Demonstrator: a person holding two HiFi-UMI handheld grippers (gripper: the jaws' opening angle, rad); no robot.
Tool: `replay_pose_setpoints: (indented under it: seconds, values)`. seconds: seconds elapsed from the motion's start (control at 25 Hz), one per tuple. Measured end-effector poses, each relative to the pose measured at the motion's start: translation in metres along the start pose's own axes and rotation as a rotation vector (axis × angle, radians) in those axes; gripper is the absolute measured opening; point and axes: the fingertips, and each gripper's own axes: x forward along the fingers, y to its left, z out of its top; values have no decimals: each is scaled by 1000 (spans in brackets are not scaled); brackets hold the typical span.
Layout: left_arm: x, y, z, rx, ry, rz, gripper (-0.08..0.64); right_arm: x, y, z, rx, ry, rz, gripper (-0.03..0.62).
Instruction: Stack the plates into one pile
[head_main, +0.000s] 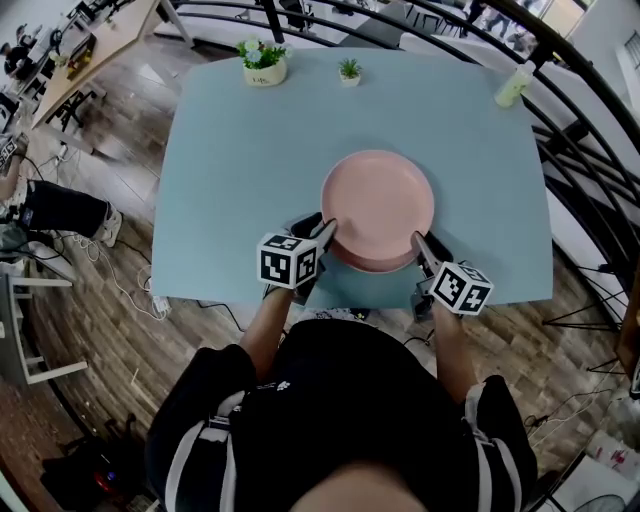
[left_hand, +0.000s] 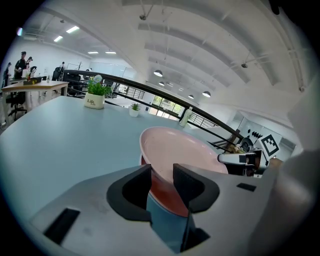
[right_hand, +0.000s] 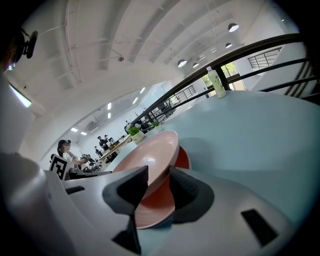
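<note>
Our left tongs (head_main: 326, 233) clamp the near-left rim of the pink plate (head_main: 378, 195), and our right tongs (head_main: 421, 246) clamp its near-right rim. We hold it just over a darker red plate (head_main: 368, 268) near the front edge of the blue bench (head_main: 230, 180).

Pink plate (head_main: 378, 205) smooth, satin sheen; table (head_main: 220, 200) matt blue; floor (head_main: 70, 340) wood.
</note>
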Motion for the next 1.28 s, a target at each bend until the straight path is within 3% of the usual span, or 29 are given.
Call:
replay_pose_setpoints:
  seconds: [0.76, 1.28]
  values:
    - [-7, -11, -41, 8, 80, -40, 126, -14, -10, -33, 1, 36, -30, 136]
    - [-8, -5, -42, 17, 61, -15, 134, -16, -14, -26, -39, -3, -34, 150]
